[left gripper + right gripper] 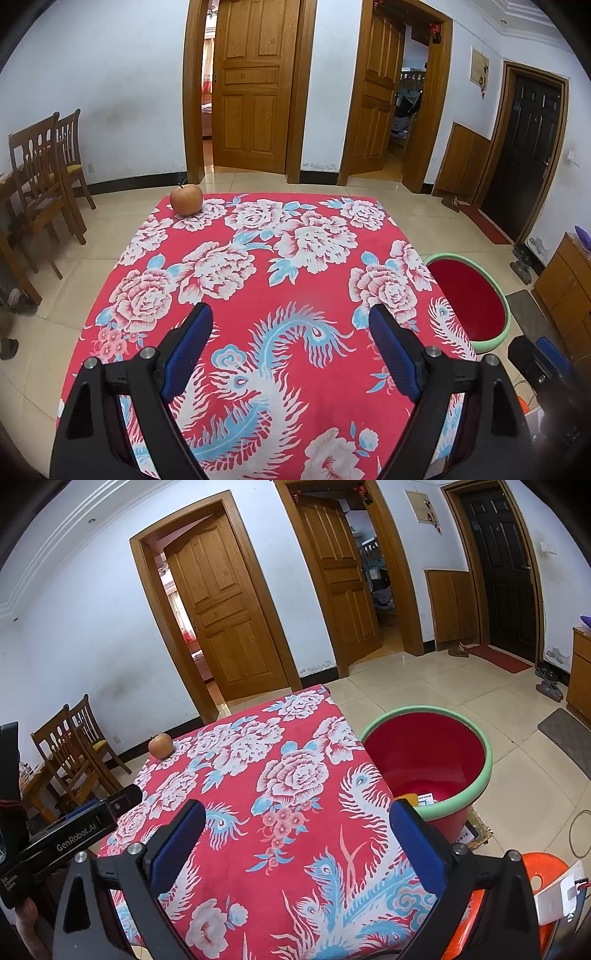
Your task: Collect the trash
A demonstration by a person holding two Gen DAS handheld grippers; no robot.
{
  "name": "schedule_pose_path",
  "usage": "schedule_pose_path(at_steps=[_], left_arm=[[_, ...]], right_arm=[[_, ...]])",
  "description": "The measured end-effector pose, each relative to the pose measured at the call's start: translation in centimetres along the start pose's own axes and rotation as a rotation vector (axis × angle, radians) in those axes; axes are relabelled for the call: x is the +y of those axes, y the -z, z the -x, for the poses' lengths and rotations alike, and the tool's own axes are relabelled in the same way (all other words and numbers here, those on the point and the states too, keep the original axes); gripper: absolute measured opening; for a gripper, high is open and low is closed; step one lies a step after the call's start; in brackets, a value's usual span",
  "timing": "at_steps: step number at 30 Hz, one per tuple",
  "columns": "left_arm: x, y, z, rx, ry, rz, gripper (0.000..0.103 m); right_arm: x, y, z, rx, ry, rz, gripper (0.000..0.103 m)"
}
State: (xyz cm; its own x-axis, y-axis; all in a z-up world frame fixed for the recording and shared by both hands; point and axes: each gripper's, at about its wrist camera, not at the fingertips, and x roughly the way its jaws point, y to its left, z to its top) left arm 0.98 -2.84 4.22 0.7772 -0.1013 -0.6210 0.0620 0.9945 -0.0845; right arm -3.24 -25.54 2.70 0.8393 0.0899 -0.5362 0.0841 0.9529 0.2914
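Bucket (461,786), red with a pale green rim, stands on the tiled floor just beside the right edge of the table (280,853), and everything else sits in relation to it. Down at its bottom lie a few scraps: a yellow piece with a ragged edge (406,798) and a white printed slip (426,799) next to it; what else is in there I cannot tell, since the near wall hides the rest. Up on the table, under a red cloth printed with white peonies and blue feathers, a single apple (160,745) rests at the far corner, diagonally well away from the bucket. The left gripper (291,317) hangs over the near part of the cloth, away from the bucket, its blue-padded jaws spread wide with nothing between them. The right gripper (295,816) hovers closer to the bucket, over the near right part of the table, jaws likewise wide apart and empty.
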Motion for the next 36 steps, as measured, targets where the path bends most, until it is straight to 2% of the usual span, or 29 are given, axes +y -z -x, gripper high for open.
schedule_pose_path(at_steps=[36], left_arm=[[0.00, -0.11, 0.43, -0.004, 0.004, 0.000, 0.086]], right_arm=[[0.24, 0.09, 0.13, -0.006, -0.003, 0.002, 0.102]])
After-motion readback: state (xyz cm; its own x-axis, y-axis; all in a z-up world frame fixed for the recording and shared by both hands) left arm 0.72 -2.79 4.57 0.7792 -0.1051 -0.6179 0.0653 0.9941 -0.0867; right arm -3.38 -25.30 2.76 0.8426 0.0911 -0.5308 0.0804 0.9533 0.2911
